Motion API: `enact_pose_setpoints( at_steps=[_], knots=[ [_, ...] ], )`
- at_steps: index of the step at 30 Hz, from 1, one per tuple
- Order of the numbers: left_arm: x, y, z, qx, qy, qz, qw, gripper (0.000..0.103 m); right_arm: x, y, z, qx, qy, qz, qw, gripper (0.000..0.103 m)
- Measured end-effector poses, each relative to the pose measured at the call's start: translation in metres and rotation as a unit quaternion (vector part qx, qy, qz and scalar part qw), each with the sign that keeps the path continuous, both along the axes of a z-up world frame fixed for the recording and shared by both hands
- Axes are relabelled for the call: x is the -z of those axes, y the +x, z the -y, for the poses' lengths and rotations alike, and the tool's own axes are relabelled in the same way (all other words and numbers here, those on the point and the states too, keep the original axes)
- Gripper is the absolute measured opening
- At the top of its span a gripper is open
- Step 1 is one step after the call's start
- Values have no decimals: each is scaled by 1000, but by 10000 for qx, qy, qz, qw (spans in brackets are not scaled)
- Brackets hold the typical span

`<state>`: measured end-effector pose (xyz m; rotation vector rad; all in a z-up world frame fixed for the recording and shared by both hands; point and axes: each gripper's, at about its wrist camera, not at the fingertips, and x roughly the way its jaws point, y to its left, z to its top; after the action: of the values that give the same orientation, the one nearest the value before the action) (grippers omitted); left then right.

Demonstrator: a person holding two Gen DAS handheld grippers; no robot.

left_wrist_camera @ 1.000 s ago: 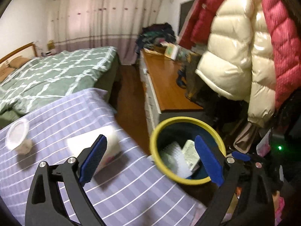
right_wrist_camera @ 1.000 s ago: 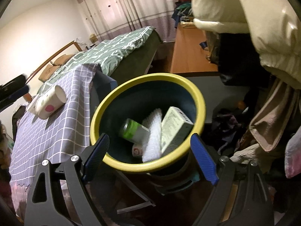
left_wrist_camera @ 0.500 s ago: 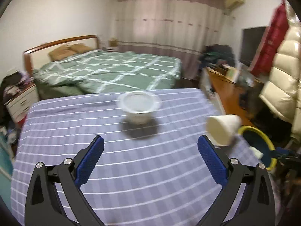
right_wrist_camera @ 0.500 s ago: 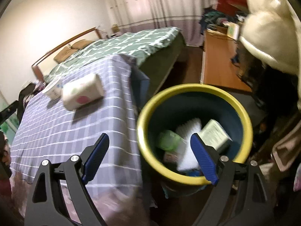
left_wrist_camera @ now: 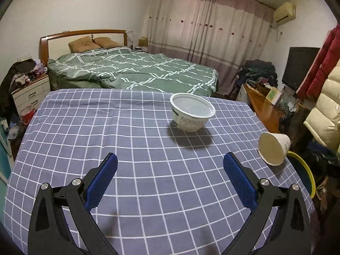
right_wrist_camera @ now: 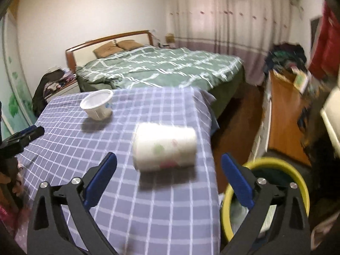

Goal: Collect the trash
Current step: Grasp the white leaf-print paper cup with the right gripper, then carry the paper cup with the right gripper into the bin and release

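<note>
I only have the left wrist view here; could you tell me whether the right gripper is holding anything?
Observer: No. The right gripper is empty and its jaws are opening. The paper cup lies on its side just ahead of the fingers, ungripped.
Operator: Thank you. Does that cup carry any print? I see only its white end.
Observer: Yes, there are green and pink spots on its side wall.
Operator: And is there anything inside the bin? I get only a slice of its yellow rim.
Observer: Something white shows low inside it, partly behind the gripper's right finger. I cannot tell what it is.
</note>
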<state>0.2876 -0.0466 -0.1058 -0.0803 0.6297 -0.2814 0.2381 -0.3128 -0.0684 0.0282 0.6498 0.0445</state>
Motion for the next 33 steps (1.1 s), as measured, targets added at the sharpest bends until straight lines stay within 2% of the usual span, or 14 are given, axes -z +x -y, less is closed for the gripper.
enact_pose_setpoints(
  at_steps=[3,7,15,17,19,27,33],
  knots=[
    [-1,-5,7,40,112,41,9999,98,3,27,-14,-165,-379,-112,9991,96],
    [-2,-6,10,34,170,87,9998,98,13,53,-21,-96,-644,-300,9974,96],
    [0,-7,11,103,132,32,9999,98,37,76,-13,20,-463,-733,9962,96],
    [0,-6,12,121,141,26,9998,98,39,76,-12,19,-412,-743,9964,94],
    [0,-6,13,133,145,18,9998,98,41,74,-12,0,-385,-778,9962,80],
    [1,-5,12,129,131,12,9998,98,33,55,-5,104,-61,-592,9982,80],
    [0,-6,12,119,109,32,9999,98,24,27,29,506,205,-419,9976,80]
  ],
)
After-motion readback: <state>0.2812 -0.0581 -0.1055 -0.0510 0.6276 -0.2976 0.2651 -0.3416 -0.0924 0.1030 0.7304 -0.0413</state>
